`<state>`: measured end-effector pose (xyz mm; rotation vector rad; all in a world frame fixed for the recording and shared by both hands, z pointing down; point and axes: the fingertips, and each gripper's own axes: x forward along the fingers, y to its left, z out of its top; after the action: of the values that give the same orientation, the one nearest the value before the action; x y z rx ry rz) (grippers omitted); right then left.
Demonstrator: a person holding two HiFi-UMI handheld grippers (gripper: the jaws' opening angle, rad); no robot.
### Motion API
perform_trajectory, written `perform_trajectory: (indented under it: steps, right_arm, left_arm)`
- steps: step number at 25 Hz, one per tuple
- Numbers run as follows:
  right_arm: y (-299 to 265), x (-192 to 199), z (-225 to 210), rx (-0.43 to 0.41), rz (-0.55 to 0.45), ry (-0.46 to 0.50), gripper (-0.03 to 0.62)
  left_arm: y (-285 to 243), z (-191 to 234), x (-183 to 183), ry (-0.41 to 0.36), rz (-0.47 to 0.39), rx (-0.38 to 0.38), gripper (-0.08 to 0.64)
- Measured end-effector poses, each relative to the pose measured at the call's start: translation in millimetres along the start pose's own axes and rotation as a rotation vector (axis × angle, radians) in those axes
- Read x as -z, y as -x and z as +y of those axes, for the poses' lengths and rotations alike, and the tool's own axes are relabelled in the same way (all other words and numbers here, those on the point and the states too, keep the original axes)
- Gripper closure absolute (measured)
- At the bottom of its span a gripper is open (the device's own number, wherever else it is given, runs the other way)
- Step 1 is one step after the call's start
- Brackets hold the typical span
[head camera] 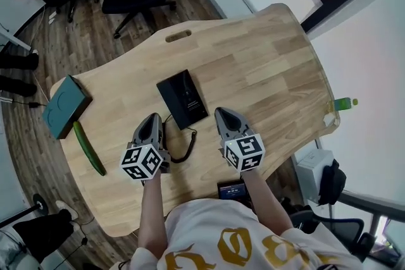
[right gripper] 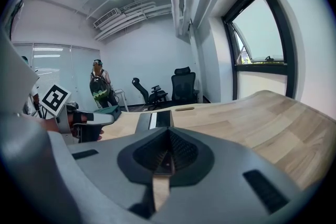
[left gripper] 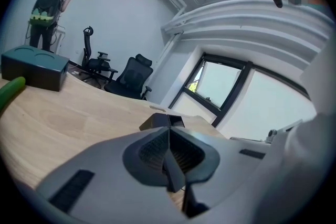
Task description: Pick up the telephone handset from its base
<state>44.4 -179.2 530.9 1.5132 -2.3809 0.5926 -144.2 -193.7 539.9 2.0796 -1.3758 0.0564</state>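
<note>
Telephone handset [head camera: 169, 103] lay flat on its black base [head camera: 191, 95] near the middle of the wooden table [head camera: 272, 66], its coiled cord [head camera: 185, 147] trailing toward the person's side. In the head view the two were hard to tell apart, both being dark.

The left gripper [head camera: 152, 118] hung just beside the phone's near left corner, apart from it, with the cord between it and the right gripper [head camera: 223, 113]. The right gripper sat off the near right corner, also clear of the phone. In the left gripper view its jaws [left gripper: 168, 129] were pressed together with nothing between them. The right gripper's [right gripper: 168, 132] met at the tips too — empty.

A teal box [head camera: 65, 105] and a cucumber [head camera: 88, 148] lay well off to the left. A green bottle [head camera: 342, 103] showed past the table's right edge.
</note>
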Motion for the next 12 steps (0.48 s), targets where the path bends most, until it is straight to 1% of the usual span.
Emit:
perform_trajectory:
  steps: [6, 12]
  right_arm:
    - [-14.9, 8.1, -7.7, -0.010, 0.031, 0.007, 0.588]
    - [-28.1, 17.9, -10.1, -0.025, 0.067, 0.014, 0.588]
  left_arm:
    - [-14.0, 6.5, 15.9, 0.041, 0.033, 0.005, 0.552]
    - [-30.0, 6.2, 25.7, 0.121, 0.061, 0.055, 0.550]
